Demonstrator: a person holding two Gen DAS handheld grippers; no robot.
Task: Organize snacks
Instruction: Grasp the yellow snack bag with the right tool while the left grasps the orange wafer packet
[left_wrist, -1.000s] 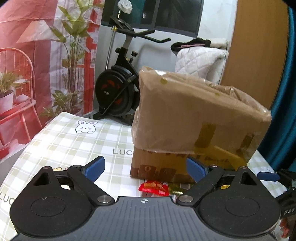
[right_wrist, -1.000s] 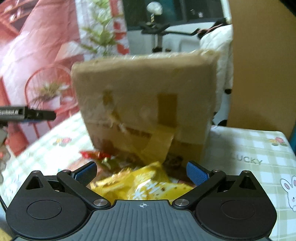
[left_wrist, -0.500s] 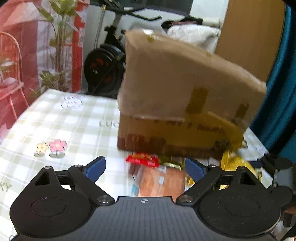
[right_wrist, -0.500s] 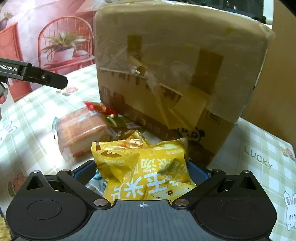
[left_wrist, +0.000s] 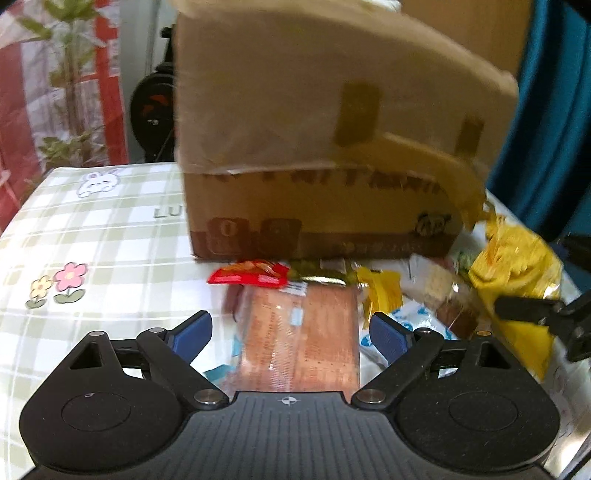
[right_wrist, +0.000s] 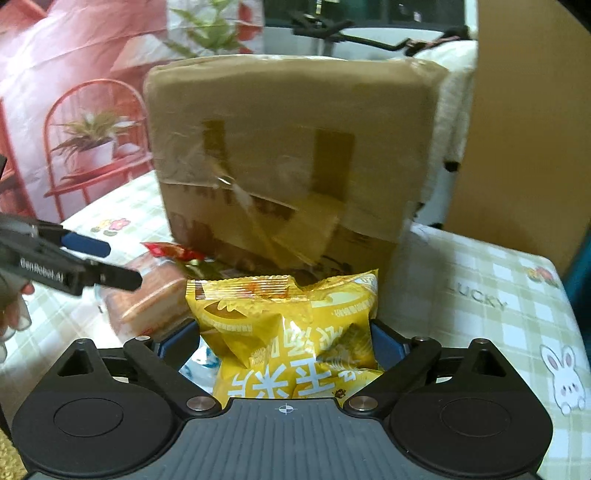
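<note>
Between the fingers of the right gripper (right_wrist: 286, 341) sits a yellow snack bag (right_wrist: 288, 332), and both blue pads press against its sides, so the gripper is closed on it. The bag seems to be raised off the counter (right_wrist: 480, 280), though the pictures do not show this for sure. The step in hand, I judge, is to carry this bag to the place where the snacks are collected.

The left gripper (left_wrist: 291, 334) is wide open and holds nothing. Directly between and just ahead of its fingers lies an orange-brown wrapped cake (left_wrist: 303, 332), flat on the counter. A little further ahead is a small red packet (left_wrist: 247, 277), and to the right side some more mixed wrappers (left_wrist: 436, 291).

Behind all these stands a large cardboard box (right_wrist: 288, 158), taped and seemingly closed on the sides that show. The next move probably calls for the left gripper to lower around the cake and close gently, because the soft wrapper can crush.
</note>
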